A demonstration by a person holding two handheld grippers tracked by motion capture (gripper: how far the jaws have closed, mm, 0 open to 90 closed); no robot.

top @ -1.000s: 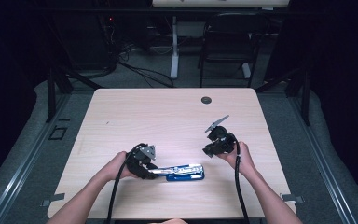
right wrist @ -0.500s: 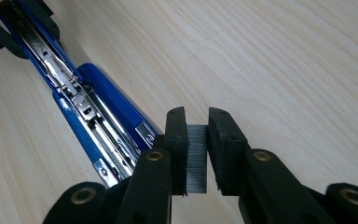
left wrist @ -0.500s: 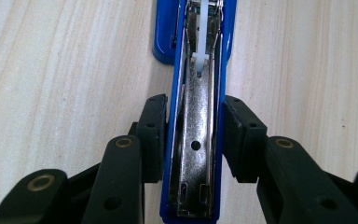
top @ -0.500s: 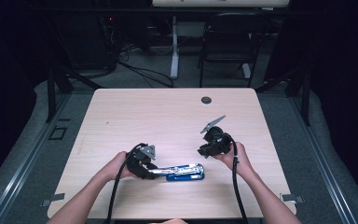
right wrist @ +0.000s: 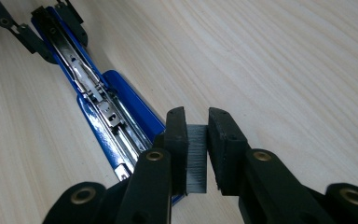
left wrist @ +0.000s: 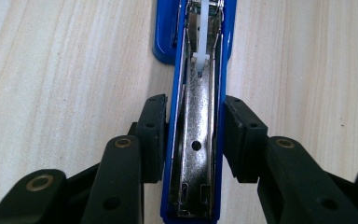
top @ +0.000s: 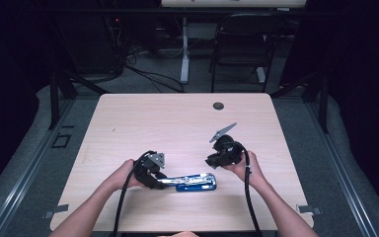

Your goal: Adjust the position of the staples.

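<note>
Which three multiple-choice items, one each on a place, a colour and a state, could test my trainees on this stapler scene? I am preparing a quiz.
1. Where does the open stapler with the bare metal channel lie?
A. near edge of the pale wooden table
B. far edge
C. on the floor

2. What colour is the stapler's body?
A. red
B. blue
C. green

3. What does the right gripper hold?
A. nothing
B. a pen
C. a grey strip of staples

Answers: 1 A, it lies between the hands; 2 B, blue frame around the channel; 3 C, the strip sits clamped between its jaws.
</note>
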